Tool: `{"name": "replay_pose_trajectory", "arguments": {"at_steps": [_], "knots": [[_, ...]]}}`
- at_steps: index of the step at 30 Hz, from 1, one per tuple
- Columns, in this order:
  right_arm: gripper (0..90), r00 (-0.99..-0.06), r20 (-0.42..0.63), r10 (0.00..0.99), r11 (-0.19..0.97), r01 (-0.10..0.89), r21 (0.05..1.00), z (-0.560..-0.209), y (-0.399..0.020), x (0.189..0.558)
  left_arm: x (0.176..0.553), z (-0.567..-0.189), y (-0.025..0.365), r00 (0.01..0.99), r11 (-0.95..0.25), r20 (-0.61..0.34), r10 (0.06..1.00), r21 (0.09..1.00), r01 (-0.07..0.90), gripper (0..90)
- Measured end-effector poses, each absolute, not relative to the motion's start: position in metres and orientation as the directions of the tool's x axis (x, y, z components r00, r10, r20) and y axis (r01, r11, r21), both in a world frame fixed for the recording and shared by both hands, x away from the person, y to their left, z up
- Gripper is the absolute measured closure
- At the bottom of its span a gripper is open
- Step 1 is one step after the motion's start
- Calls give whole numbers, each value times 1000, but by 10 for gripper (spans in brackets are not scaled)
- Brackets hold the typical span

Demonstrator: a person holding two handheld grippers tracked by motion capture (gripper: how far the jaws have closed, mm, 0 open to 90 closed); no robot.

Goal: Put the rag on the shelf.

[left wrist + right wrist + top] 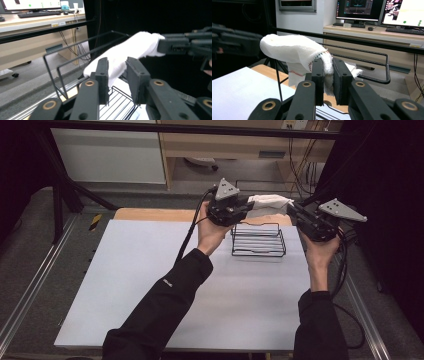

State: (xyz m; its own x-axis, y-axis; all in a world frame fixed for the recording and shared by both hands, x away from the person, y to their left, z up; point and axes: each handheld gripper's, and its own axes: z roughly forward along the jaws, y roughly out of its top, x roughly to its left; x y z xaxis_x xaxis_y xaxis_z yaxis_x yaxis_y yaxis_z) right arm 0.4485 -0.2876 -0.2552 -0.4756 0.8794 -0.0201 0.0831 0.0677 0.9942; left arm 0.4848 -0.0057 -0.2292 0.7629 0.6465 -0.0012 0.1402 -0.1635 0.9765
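Observation:
A white cloth (267, 204) with stitched edges hangs in the air between the two grippers, above a black wire rack (257, 240) that stands on the table. My right gripper (294, 211) is shut on one end of the cloth (292, 50), which bunches between its pads. My left gripper (249, 206) is at the other end. In the left gripper view the cloth (130, 50) runs into the gap between the parted jaws of the left gripper (117, 68), and the pads do not clearly press on it. The rack's wires (51, 75) show below and behind.
The rack sits near the far edge of the white table mat (150, 285), with a wooden strip (150, 214) behind it. A black frame bar (362, 40) crosses behind the table. Desks with monitors (359, 7) stand farther off. Cables trail from both grippers.

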Motion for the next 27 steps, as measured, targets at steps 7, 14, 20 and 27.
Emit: {"name": "replay_pose_trajectory", "arguments": {"at_steps": [7, 14, 20, 27], "knots": [[805, -478, -18, 878, 67, 86, 994, -259, -288, 448, 496, -203, -6, 709, -170, 2, 706, 971, 167, 794], [805, -482, -18, 876, 66, 82, 994, -259, -288, 449, 510, -205, -20, 722, -159, -57, 689, 961, 227, 888], [803, -487, -26, 873, 77, 84, 993, -260, -289, 449, 516, -215, -23, 752, -174, -95, 652, 947, 271, 895], [784, -488, -28, 873, 82, 90, 993, -260, -288, 447, 510, -226, -24, 784, -217, -69, 617, 943, 253, 895]]}}
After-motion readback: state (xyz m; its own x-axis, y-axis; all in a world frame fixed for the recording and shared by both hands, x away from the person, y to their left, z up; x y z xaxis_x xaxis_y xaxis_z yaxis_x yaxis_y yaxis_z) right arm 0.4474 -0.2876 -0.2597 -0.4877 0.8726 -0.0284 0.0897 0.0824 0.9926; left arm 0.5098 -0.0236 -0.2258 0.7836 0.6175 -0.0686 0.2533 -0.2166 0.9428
